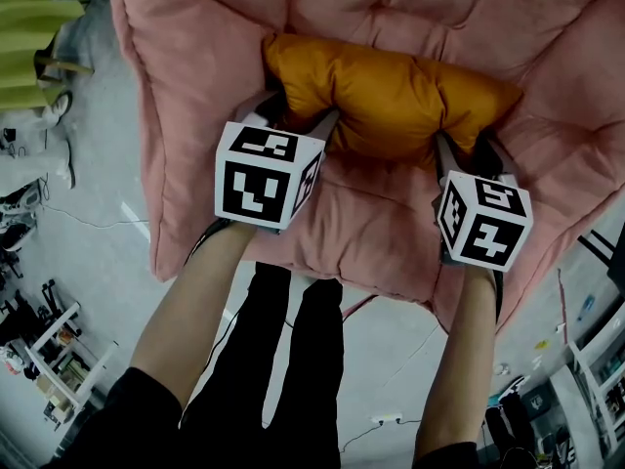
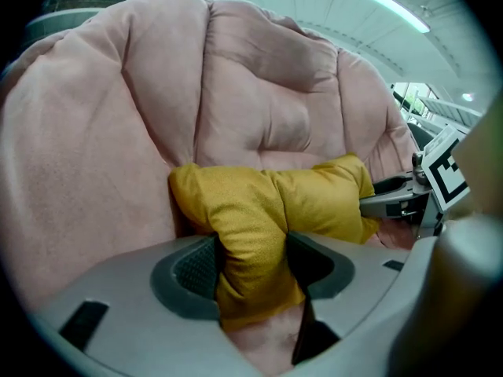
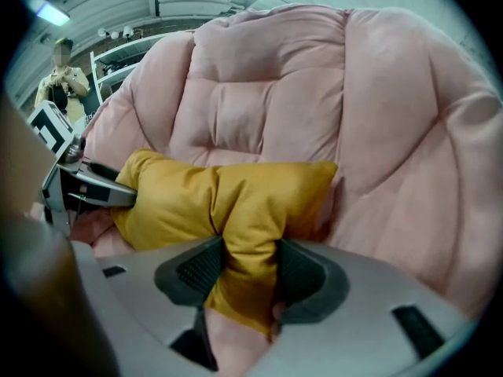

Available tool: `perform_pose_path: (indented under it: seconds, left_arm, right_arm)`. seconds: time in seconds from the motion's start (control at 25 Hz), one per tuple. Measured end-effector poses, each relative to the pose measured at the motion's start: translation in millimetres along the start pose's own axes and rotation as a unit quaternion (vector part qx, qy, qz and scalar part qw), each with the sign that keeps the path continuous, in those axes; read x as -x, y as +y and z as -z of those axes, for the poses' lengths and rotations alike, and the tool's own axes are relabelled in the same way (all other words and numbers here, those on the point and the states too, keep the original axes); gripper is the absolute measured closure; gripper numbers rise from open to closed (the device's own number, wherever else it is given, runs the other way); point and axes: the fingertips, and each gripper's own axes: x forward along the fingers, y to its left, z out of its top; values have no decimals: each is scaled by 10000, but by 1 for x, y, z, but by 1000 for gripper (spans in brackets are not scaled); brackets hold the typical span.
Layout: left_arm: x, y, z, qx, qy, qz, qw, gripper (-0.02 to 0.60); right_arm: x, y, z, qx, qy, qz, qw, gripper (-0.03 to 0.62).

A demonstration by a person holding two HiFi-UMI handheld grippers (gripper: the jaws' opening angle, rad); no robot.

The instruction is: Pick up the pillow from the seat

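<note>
An orange-yellow pillow (image 1: 391,91) lies across the pink padded seat (image 1: 371,228), against its backrest. My left gripper (image 1: 298,115) is shut on the pillow's left end; in the left gripper view the fabric (image 2: 251,210) bulges, squeezed between the two dark pads (image 2: 196,269). My right gripper (image 1: 467,149) is shut on the right end, and in the right gripper view the pillow (image 3: 236,203) is pinched at the same depth between its pads (image 3: 200,269). Each gripper shows in the other's view, the right gripper (image 2: 401,203) and the left gripper (image 3: 94,183), at opposite ends.
The seat's thick pink back (image 2: 259,93) rises right behind the pillow and its sides curve round (image 3: 409,132). A green object (image 1: 29,37) stands on the floor at far left. Shelving (image 1: 596,369) is at lower right. A person (image 3: 63,77) stands beyond the seat.
</note>
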Motion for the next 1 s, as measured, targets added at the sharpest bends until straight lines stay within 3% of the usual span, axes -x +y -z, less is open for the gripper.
perform_pose_path:
  seconds: [0.32,1.0]
  left_arm:
    - [16,1,0,-53,-111,123,9998,385]
    - [53,-9,-12,-319,-457,156,9983,400]
  right_arm:
    - [14,12,-4,29,-251,199,9995,388]
    - [62,17,-10,98,-715,458,9963,402]
